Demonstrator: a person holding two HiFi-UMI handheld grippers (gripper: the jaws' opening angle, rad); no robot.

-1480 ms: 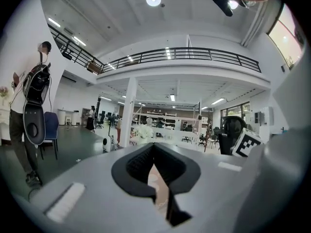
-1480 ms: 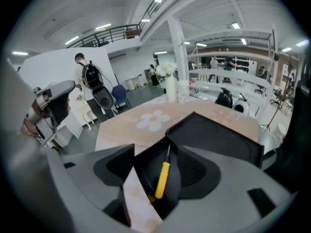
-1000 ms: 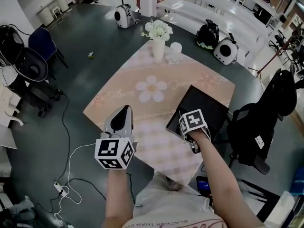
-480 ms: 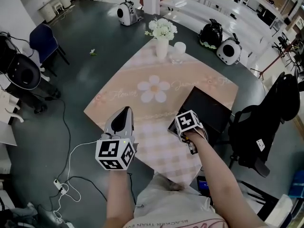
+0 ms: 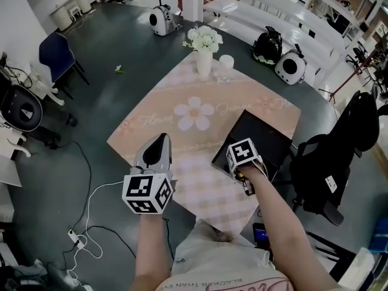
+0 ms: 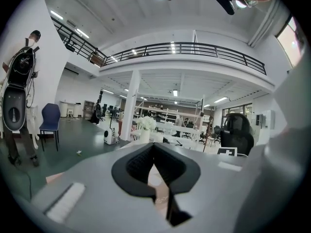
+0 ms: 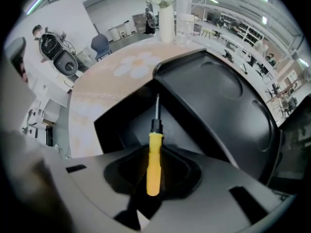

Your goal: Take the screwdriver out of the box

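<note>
The black box (image 5: 262, 139) lies open on the right part of the table, and its moulded black inside fills the right gripper view (image 7: 228, 106). The screwdriver (image 7: 154, 164) has a yellow handle and a thin metal shaft that points away from me over the box. My right gripper (image 7: 154, 149) points straight down at the box's near left corner (image 5: 244, 177). Its jaws are closing on the yellow handle, with the pads against it. My left gripper (image 5: 160, 140) hovers over the table's near left edge, shut and empty (image 6: 153, 145).
The table (image 5: 157, 117) has a pink flower-print cloth. A white vase of flowers (image 5: 203, 53) and a glass (image 5: 225, 62) stand at its far corner. A black chair (image 5: 330, 162) is close on the right. A blue chair (image 5: 57, 50) and floor cables (image 5: 91, 223) are at the left.
The right gripper has shifted only slightly over the box's near left corner. The left gripper has stayed in place.
</note>
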